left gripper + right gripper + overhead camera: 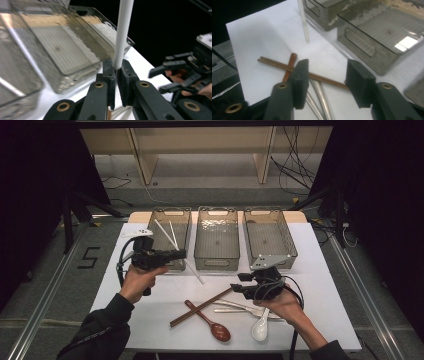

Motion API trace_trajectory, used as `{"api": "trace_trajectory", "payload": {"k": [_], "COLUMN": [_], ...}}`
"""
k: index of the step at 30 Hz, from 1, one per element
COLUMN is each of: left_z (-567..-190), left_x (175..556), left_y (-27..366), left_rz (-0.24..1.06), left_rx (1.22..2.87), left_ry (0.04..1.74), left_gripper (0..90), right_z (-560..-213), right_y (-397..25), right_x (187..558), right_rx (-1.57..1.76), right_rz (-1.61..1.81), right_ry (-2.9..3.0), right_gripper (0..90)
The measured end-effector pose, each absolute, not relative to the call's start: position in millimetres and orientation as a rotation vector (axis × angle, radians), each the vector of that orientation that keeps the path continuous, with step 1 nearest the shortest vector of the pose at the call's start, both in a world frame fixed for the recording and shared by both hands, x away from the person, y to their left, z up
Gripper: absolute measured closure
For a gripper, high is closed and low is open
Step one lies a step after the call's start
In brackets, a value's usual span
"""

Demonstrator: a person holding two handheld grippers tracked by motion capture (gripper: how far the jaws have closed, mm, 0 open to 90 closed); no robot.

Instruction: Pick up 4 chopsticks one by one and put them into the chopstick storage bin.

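The left gripper (115,75) is clamping a white chopstick (122,35) between its jaws, which are standing pressed together on the stick's lower part; the stick is rising straight up and out from between them, and in the high view its free end (194,271) is pointing down toward the bench (325,285) just beyond the jaws. To one side of these jaws the smoky plastic bins (62,47) are lying close by, the nearest wall almost against the jaw tips. The right gripper (327,77) is hovering with its jaws spread wide and gripping nothing. Directly under the gap between them a pair of brown chopsticks (322,78) is lying across the white bench, crossed by a brown spoon handle (289,65), with metal utensils (319,97) lying beneath the jaws closer in. Ahead of the right jaws, the white chopstick's tip (304,30) is hanging near the bin front (362,47).
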State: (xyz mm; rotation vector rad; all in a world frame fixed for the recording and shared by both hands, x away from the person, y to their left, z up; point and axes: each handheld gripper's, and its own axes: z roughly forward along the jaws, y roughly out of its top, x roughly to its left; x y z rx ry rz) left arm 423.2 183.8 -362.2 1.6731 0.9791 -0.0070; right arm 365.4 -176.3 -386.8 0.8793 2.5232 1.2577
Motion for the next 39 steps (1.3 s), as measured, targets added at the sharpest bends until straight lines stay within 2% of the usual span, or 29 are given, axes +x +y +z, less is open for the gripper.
{"api": "trace_trajectory", "payload": {"k": [12, 21, 39], "left_z": [-341, -333, -353], "left_x": [459, 488, 523], "left_y": [216, 232, 229], "left_rz": [0.080, 0.115, 0.142], "left_rx": [1.689, 1.694, 1.763], "left_ry": [1.087, 1.172, 1.295], "left_gripper": [84.1, 84.0, 83.7], "right_z": [-390, -391, -391], "right_y": [-198, -201, -205], "right_x": [358, 354, 352], "right_rx": [0.985, 0.994, 1.019], "right_rz": [1.259, 1.265, 1.279], "right_ry": [2.490, 2.497, 2.490], "right_gripper": [40.2, 37.3, 30.8]}}
